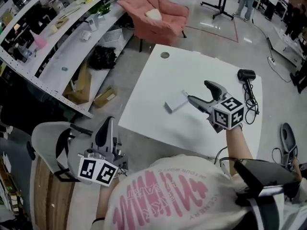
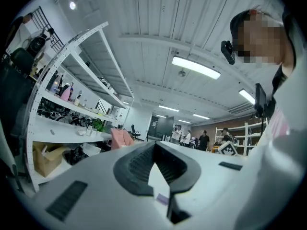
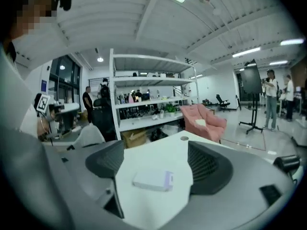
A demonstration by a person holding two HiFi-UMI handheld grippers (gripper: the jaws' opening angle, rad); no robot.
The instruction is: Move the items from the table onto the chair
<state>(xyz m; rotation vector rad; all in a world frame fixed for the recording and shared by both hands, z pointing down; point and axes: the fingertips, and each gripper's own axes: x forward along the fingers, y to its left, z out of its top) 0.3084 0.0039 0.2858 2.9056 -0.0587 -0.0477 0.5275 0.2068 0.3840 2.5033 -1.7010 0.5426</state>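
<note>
A small white box (image 1: pixel 176 101) with a purple end lies flat near the middle of the white table (image 1: pixel 158 80). My right gripper (image 1: pixel 197 91) hovers just right of it, open; in the right gripper view the box (image 3: pixel 152 180) rests on the table between the spread jaws of that gripper (image 3: pixel 154 147), with neither pad touching it. A black hair dryer (image 1: pixel 246 74) with its cord lies at the table's right edge. The pink armchair (image 1: pixel 158 20) stands beyond the table with a white item (image 1: pixel 153 14) on its seat. My left gripper (image 1: pixel 106 128) hangs shut, off the table's near left corner, holding nothing.
Long white shelving (image 1: pixel 62 37) runs along the left, with cardboard boxes (image 1: pixel 81 85) and a black bag (image 1: pixel 102 57) on the floor beneath. A grey office chair (image 1: pixel 48 138) stands at my lower left. People and a black stand (image 1: pixel 220 4) are far behind.
</note>
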